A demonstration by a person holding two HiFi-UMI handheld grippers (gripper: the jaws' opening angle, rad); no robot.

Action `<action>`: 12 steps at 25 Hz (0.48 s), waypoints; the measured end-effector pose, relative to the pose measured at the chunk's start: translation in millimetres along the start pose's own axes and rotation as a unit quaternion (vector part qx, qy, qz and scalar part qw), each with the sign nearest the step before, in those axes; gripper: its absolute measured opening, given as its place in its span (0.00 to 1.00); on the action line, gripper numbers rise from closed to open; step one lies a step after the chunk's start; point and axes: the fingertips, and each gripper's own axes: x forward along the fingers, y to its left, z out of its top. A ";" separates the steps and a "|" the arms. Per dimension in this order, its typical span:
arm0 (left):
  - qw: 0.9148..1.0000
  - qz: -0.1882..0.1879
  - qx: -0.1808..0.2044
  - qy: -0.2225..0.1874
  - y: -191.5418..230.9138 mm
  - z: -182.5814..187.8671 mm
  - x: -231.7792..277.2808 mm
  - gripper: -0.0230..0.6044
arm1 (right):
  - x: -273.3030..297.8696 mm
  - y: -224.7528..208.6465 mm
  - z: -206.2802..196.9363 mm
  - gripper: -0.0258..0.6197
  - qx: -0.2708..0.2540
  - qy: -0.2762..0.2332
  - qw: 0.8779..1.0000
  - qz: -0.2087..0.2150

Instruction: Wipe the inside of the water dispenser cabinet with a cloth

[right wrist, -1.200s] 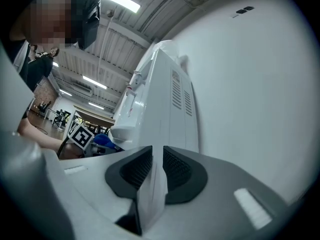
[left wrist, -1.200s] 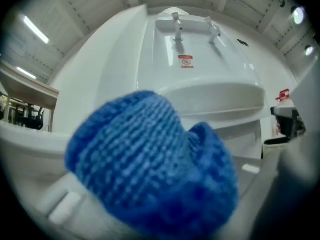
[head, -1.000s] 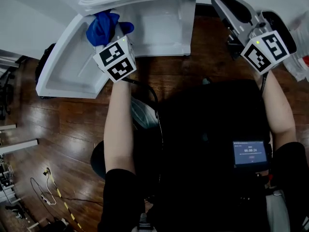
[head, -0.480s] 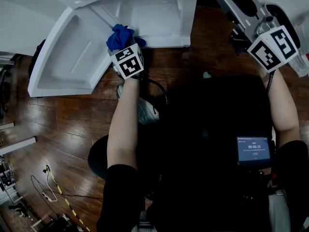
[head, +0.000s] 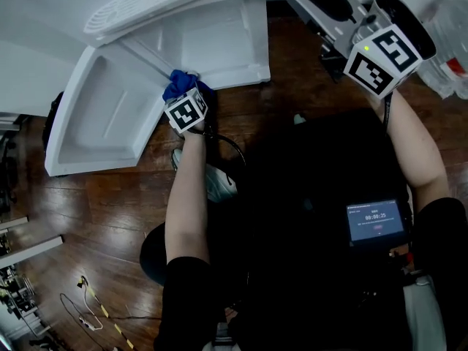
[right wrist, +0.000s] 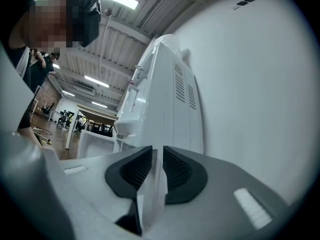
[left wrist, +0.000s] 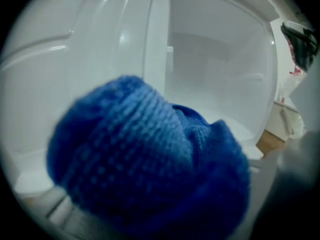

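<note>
While the cabinet point(head: 219, 39) stands with its door point(head: 102, 115) swung wide open, I report the wiping as under way but not shown complete.

Left tongs point(head: 184, 93): closed on the blue cloth point(left wrist: 145, 164), which is bunched into a thick wad that hides both jaws in the left gripper view. The wad sits at the cabinet's lower front edge, on the hinge side, where the door meets the cabinet body. I cannot confirm from either view whether the cloth is pressing on the sill or is just above it.

Right tongs point(right wrist: 156, 164): narrow, with only a sliver between the ribbed pads and nothing gripped. They are held off to the right of the cabinet, clear of its opening, and take no part in the work.

Condition of surfaces: the cabinet's back wall, floor and side walls all show plain white, as does the inner face of the door. I see no streaks, wet patches or dirt to mark which areas have been covered.

Assessment: with the cloth at the front corner of the cabinet, I judge the deeper floor and back wall as yet to be verified. Passes across them remain the outstanding work.
</note>
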 end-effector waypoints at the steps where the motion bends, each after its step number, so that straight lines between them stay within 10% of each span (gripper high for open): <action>1: 1.000 -0.006 0.004 0.005 -8.0 -1.7 2.1 0.29 | 0.4 0.0 -0.9 0.15 0.001 0.000 1.000 0.000; 8: 0.995 -0.090 0.034 0.037 -112.8 -7.8 7.1 0.29 | 3.2 0.5 -3.1 0.15 -0.004 0.000 1.000 0.004; 12: 0.977 -0.195 0.057 0.066 -185.7 -17.4 4.3 0.29 | 10.7 -12.6 -17.5 0.15 0.007 0.002 1.000 0.006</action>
